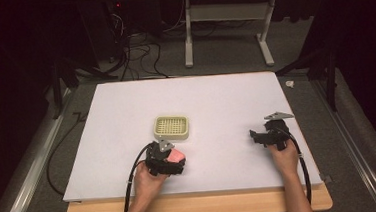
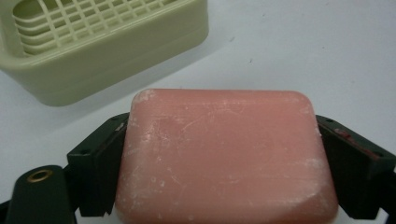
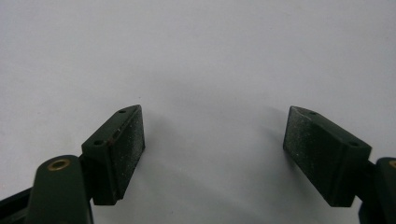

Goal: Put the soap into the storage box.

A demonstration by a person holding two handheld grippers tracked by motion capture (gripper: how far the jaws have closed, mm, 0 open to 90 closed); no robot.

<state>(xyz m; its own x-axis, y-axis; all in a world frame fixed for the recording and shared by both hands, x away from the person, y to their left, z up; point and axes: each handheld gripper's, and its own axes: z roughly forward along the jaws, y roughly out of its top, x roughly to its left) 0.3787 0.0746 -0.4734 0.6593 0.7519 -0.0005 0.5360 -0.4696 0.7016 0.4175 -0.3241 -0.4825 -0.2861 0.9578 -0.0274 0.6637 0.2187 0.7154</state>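
The tabletop (image 1: 225,98) was a white board on a wooden frame, bare apart from the work items. The dish (image 1: 171,127), a pale green soap holder with a slotted grid top, stood near the middle, slightly toward the person's left; in the left gripper view it lay just beyond the gripper, at upper left (image 2: 93,46). Its grid faced up, presumably so that the bar could be set down flat on it.

The soap (image 1: 176,157), a pink rectangular bar, was held clear of the dish, just in front of it on the person's side. The left gripper (image 1: 167,160) had its fingers (image 2: 100,163) closed on the two short sides of the bar, broad face up (image 2: 224,154); that grip left the underside free for placing. The left hand (image 1: 146,181) reached in from the bottom edge, forearm angled forward toward the dish.

The right gripper (image 1: 267,135) rested well apart at the right of the tabletop, its fingers (image 3: 126,149) spread wide with nothing between them, above bare white surface. The right hand (image 1: 284,154) held it low, apparently on standby
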